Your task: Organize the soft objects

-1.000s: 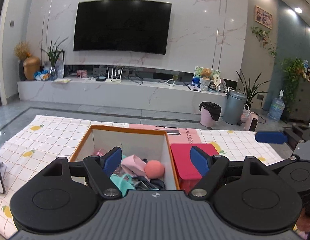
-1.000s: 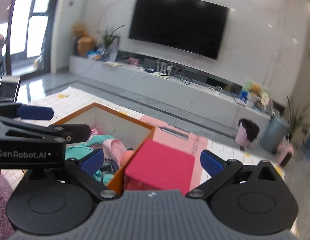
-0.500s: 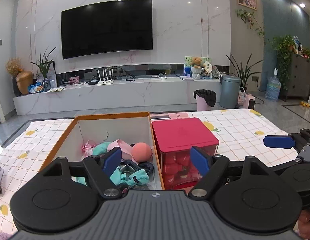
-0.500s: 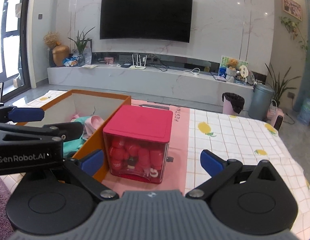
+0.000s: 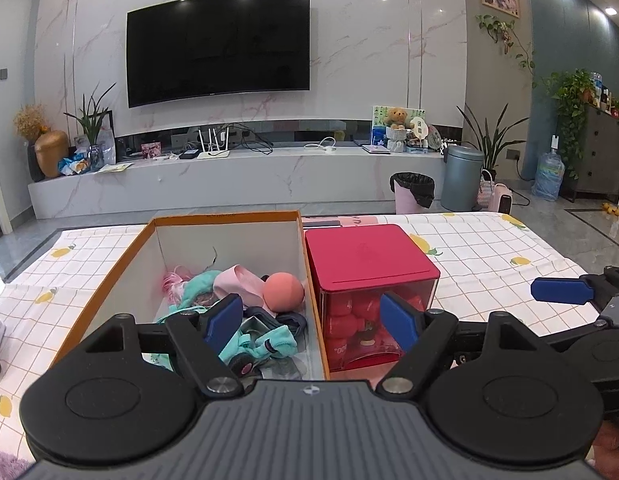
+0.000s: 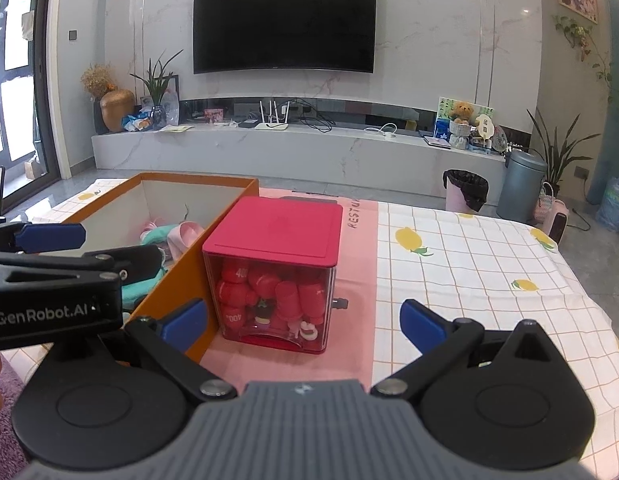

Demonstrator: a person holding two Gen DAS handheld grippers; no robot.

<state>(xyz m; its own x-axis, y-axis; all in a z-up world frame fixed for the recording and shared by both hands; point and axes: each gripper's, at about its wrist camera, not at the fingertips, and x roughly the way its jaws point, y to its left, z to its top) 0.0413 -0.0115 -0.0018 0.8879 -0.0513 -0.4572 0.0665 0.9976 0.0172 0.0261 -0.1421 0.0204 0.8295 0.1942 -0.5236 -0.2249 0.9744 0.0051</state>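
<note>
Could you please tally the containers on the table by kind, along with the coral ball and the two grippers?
Orange cardboard box, open: 1
Red-lidded clear box: 1
Coral ball in the orange box: 1
Grippers, both with jaws open: 2, the left gripper and the right gripper
Total: 5

Orange box: near wall hidden behind left gripper. Beside it, red-lidded container: contents jumbled, print mostly unreadable.

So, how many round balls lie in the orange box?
1: a coral ball by the right wall of the orange box, beside a pink cloth. Others may be buried.
</note>
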